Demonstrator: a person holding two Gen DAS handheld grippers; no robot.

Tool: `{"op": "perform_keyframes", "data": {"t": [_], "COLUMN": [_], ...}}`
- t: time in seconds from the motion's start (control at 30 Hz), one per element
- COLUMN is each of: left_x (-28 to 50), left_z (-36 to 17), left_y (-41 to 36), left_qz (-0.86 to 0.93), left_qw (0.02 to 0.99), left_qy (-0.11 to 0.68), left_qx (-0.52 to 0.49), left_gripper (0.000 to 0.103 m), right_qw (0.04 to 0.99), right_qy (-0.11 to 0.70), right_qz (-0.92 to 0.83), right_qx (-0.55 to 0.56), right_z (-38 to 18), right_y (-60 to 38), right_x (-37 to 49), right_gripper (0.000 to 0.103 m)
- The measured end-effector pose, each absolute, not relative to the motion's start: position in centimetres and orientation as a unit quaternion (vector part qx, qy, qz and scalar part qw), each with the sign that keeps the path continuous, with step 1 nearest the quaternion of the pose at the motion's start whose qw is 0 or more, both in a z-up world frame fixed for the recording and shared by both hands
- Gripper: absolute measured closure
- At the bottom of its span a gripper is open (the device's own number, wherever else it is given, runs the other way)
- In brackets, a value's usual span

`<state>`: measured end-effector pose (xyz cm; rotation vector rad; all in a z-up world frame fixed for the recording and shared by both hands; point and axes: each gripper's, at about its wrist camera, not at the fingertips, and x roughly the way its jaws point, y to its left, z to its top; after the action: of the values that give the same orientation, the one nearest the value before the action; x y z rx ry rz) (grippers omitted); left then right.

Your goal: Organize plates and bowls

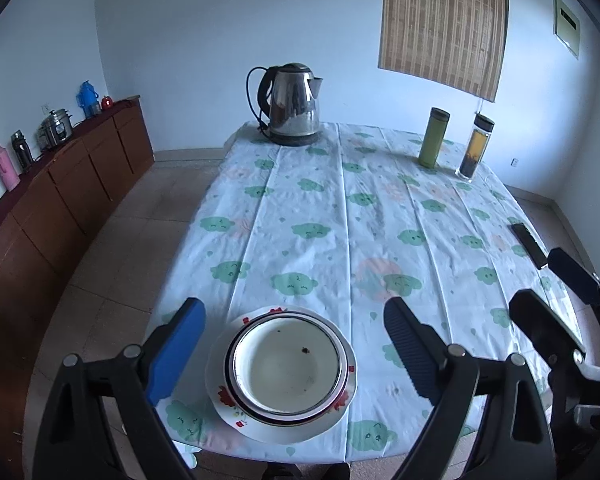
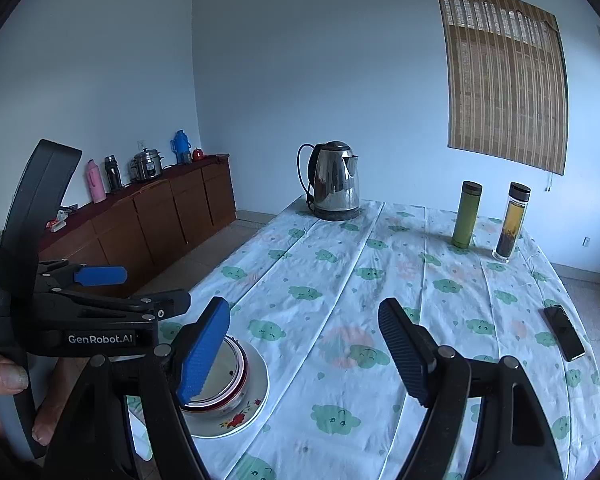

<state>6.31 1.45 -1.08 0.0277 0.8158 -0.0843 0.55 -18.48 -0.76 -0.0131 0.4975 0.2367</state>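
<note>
A white plate with red flowers (image 1: 340, 412) lies near the table's front edge, with nested white bowls (image 1: 288, 364) stacked on it. My left gripper (image 1: 294, 340) is open and hovers over the stack, fingers either side, holding nothing. In the right wrist view the plate (image 2: 256, 396) and the bowls (image 2: 232, 372) sit at lower left, partly hidden by my left finger. My right gripper (image 2: 304, 356) is open and empty, to the right of the stack above the tablecloth. It also shows in the left wrist view (image 1: 548, 280). The left gripper shows at the left of the right wrist view (image 2: 140, 288).
A steel kettle (image 1: 294, 106) stands at the table's far side. A green flask (image 1: 432, 138) and a tea bottle (image 1: 474, 148) stand at far right. A black phone (image 1: 530, 246) lies near the right edge. A wooden sideboard (image 1: 60, 200) with flasks runs along the left wall.
</note>
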Motion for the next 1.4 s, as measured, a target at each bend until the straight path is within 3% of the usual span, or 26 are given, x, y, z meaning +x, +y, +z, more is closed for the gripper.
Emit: {"op": "perform_keyframes", "data": {"t": [0.7,1.03,1.4], "left_x": [6.4,6.7,6.5], "left_z": [-0.8,-0.5,-0.2], "left_y": [1.4,1.3,0.7], "left_qz": [-0.042,-0.041,-0.044], "left_qw": [0.920,0.921,0.931], "left_qy": [0.389,0.387,0.359], "left_qx": [0.014,0.019,0.046], "left_gripper": [0.010,0.001,0.000], "right_qw": [0.967,0.969,0.969], "right_qy": [0.232,0.229,0.228], "right_qz": [0.106,0.097,0.093], "right_qx": [-0.008,-0.007,-0.002], "right_z": [-0.3,-0.1,-0.2], "right_y": [-19.1,-19.6,-19.7], "right_x": [-0.3,-0.3,0.0], "right_gripper": [0.025,0.025,0.025]}}
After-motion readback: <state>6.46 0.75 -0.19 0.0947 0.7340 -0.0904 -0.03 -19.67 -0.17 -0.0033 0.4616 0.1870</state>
